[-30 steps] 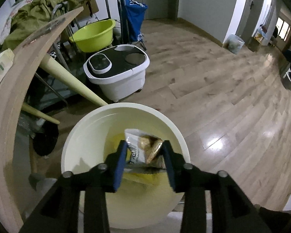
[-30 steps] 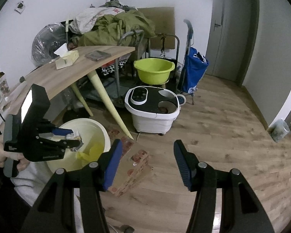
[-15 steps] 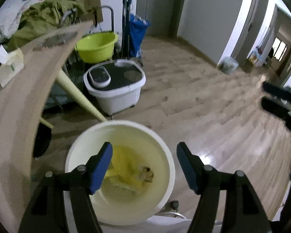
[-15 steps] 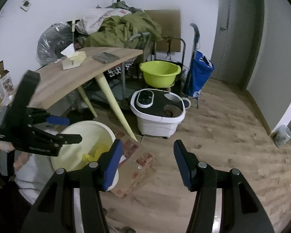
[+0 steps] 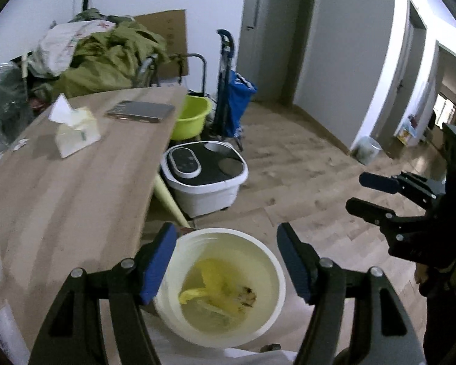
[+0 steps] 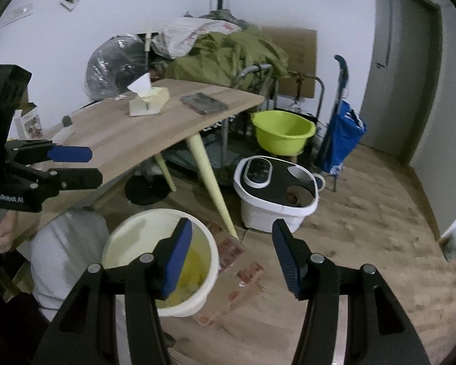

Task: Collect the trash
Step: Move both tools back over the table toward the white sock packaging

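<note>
1. Left gripper (image 5: pixel 226 261): released, jaws apart and empty; a second earlier clamped on a snack wrapper.
2. Wrapper (image 5: pixel 244 295) dropped into the cream waste bin (image 5: pixel 276 270), now lying among yellow scraps at the bottom.
3. Lifted clear of the bin since the drop, wooden table (image 5: pixel 75 188) back in sight.
4. Right gripper (image 6: pixel 232 254): open, nothing between the pads, same gap as before, hovering beside the bin.
5. One piece collected; next candidates probably the flattened cardboard packaging (image 6: pixel 243 276) on the floor and the small scraps by the tissue pack (image 5: pixel 75 130).
</note>
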